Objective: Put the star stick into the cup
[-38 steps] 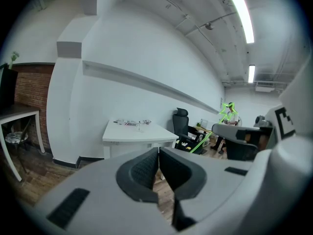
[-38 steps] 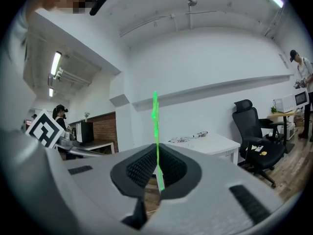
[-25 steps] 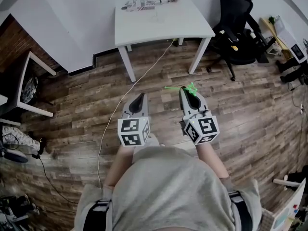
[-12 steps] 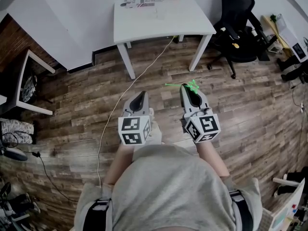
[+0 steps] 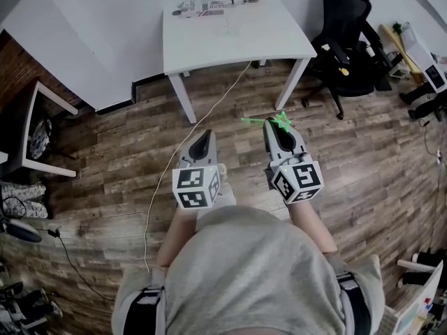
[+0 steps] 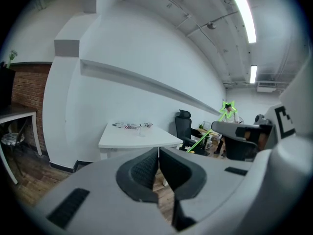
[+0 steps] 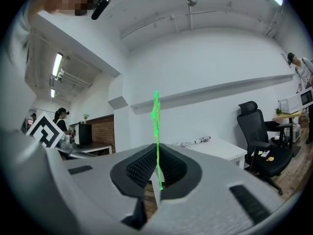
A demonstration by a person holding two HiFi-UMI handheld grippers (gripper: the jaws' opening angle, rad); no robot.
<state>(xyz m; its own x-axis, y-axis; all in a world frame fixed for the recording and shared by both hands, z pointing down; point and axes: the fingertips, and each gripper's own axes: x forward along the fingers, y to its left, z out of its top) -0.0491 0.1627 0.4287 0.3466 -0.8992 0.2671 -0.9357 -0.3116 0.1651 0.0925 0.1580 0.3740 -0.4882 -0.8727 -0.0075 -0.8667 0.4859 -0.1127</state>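
A thin green star stick (image 5: 267, 121) juts left from the tip of my right gripper (image 5: 278, 125), whose jaws are shut on it. In the right gripper view the stick (image 7: 156, 126) stands upright between the closed pads. My left gripper (image 5: 204, 139) is held beside it over the wood floor, shut with nothing between its jaws (image 6: 158, 153). A small clear cup (image 6: 142, 129) stands on the white table (image 5: 230, 37) ahead, well beyond both grippers. From the left gripper view the star (image 6: 226, 110) shows at the right.
Papers and small items (image 5: 209, 5) lie along the table's far edge. A black office chair (image 5: 342, 54) stands right of the table. A white cable (image 5: 209, 110) runs across the floor under it. A small side table (image 5: 49, 117) is at the left.
The table has drawn slightly nearer in the head view. Both grippers keep the same pose, and the stick stays held in the right one.
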